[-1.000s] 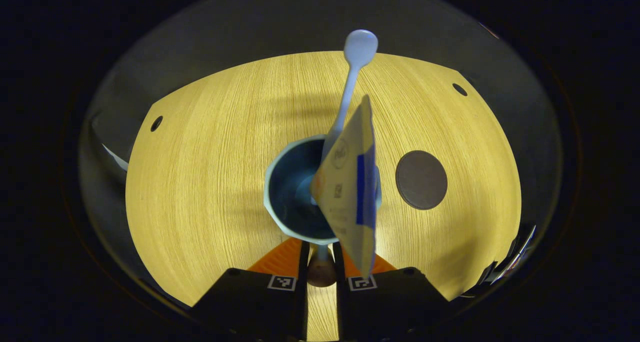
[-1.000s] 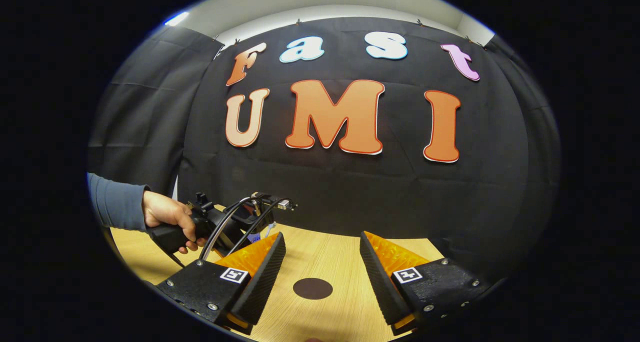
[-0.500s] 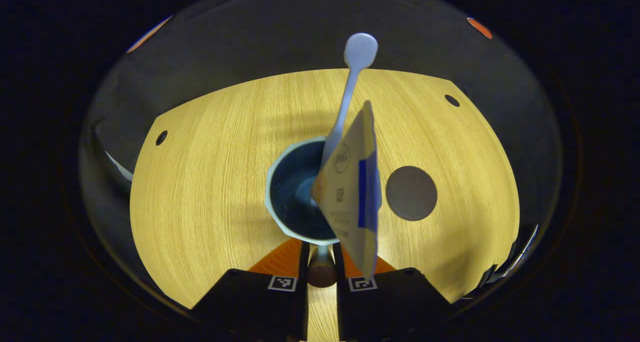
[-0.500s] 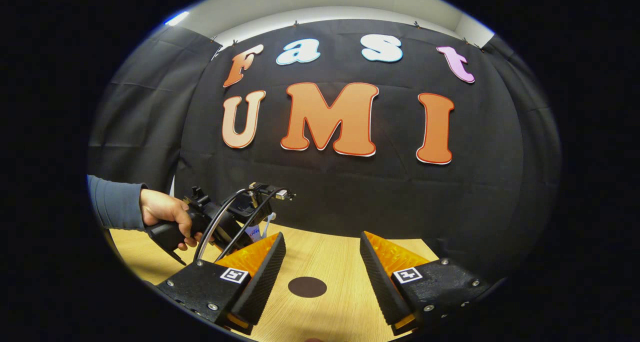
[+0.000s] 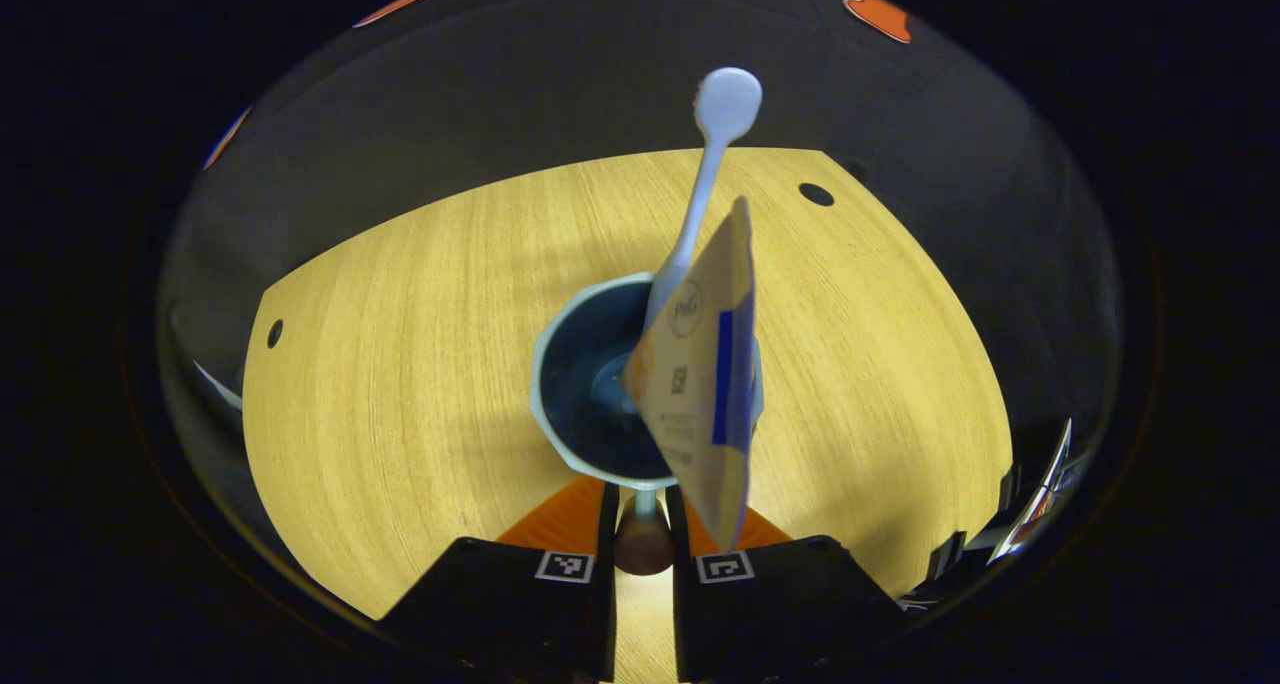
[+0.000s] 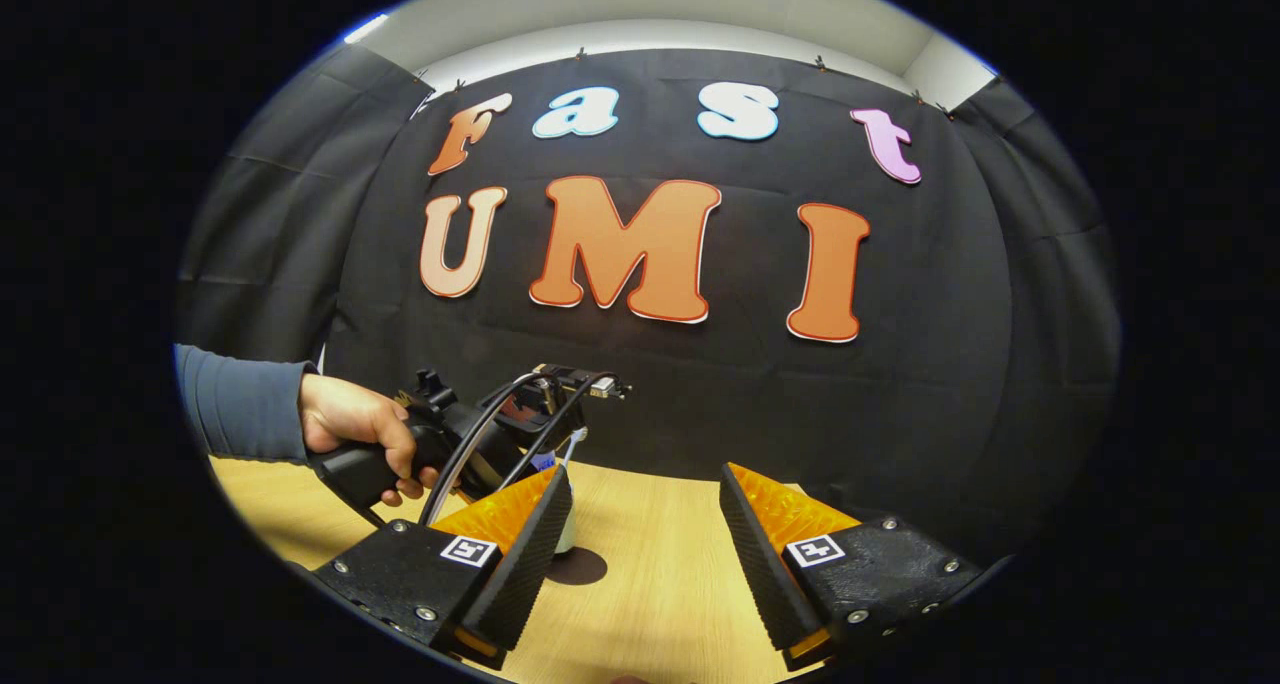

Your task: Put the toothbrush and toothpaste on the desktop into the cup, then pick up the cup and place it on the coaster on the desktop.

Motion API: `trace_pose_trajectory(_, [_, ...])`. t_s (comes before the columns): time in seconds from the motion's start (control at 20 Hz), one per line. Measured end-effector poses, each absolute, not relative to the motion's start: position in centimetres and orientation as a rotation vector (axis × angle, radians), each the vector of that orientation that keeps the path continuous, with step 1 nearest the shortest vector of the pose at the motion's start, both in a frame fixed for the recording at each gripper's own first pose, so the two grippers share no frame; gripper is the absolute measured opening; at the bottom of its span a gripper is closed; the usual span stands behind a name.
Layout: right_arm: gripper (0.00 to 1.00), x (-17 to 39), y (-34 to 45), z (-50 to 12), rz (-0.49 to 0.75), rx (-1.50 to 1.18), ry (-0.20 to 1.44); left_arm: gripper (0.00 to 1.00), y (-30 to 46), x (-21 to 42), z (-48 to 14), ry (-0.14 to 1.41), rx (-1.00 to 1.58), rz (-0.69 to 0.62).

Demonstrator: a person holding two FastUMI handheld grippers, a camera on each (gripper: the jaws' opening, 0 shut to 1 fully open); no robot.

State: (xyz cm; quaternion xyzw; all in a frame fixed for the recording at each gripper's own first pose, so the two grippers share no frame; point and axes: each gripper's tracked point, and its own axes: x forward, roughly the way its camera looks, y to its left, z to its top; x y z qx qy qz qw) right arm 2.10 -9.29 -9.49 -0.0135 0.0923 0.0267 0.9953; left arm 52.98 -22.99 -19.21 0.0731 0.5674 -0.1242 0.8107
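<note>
The left claw [image 5: 642,539] pinches the handle of the pale blue cup [image 5: 590,384] above the wood-grain tabletop [image 5: 400,364]; a toothbrush [image 5: 708,164] and flat toothpaste tube [image 5: 700,384] stand inside. The right claw [image 6: 645,534] gapes wide, holding nothing.

The surface [image 5: 420,364] looks like pale wood with fine straight grain and a soft sheen. The cup [image 5: 560,384] and toothbrush [image 5: 712,134] look like smooth plastic, the cup's inside glossy. The toothpaste [image 5: 700,384] tube is smooth, printed and slightly shiny. The sleeve [image 6: 240,416] is matt knit cloth.
</note>
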Motion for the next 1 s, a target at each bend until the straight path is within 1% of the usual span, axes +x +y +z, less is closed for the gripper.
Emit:
trace_pose_trajectory(0.1, [0.9,1.6,-10.2,-10.4,0.036,-0.037,0.208,0.23,-23.1,53.2,-21.3,1.226,0.158,-0.285])
trace_pose_trajectory(0.2, [0.9,1.3,-10.8,-11.3,0.027,-0.031,0.23,0.23,-24.8,54.2,-22.8,1.248,0.165,-0.286])
trace_pose_trajectory(0.45, [0.9,1.1,-11.3,-11.9,0.016,-0.026,0.24,0.23,-25.8,55.5,-29.0,1.276,0.175,-0.282])
trace_pose_trajectory(0.55, [0.9,1.3,-11.2,-12.2,0.016,-0.019,0.249,0.23,-25.4,54.8,-28.5,1.282,0.184,-0.29])
trace_pose_trajectory(0.6, [0.9,1.3,-11.0,-12.4,0.017,-0.017,0.253,0.25,-25.7,55.1,-27.6,1.265,0.192,-0.301])
trace_pose_trajectory(0.65, [0.9,1.3,-11.0,-12.5,0.018,-0.016,0.256,0.31,-26.1,55.5,-27.6,1.248,0.194,-0.314])
trace_pose_trajectory(0.7, [0.9,1.4,-10.9,-12.5,0.016,-0.014,0.259,0.34,-26.4,55.9,-27.5,1.231,0.197,-0.323])
trace_pose_trajectory(0.75, [0.9,2.1,-10.3,-12.1,0.014,-0.013,0.256,0.48,-26.8,56.2,-27.7,1.216,0.193,-0.334])
trace_pose_trajectory(0.85, [0.9,2.2,-9.9,-12.0,0.016,-0.005,0.249,0.63,-27.3,57.0,-27.7,1.178,0.179,-0.341])
trace_pose_trajectory(0.9, [0.9,2.3,-9.5,-11.7,0.019,-0.004,0.244,0.66,-27.5,57.1,-27.7,1.16,0.161,-0.34])
trace_pose_trajectory(0.95, [0.9,2.3,-9.3,-11.6,0.021,-0.008,0.235,0.77,-27.9,57.3,-27.8,1.137,0.148,-0.345])
trace_pose_trajectory(1.0, [0.9,2.3,-9.2,-11.5,0.017,-0.011,0.229,0.81,-28.1,57.7,-27.6,1.102,0.137,-0.348])
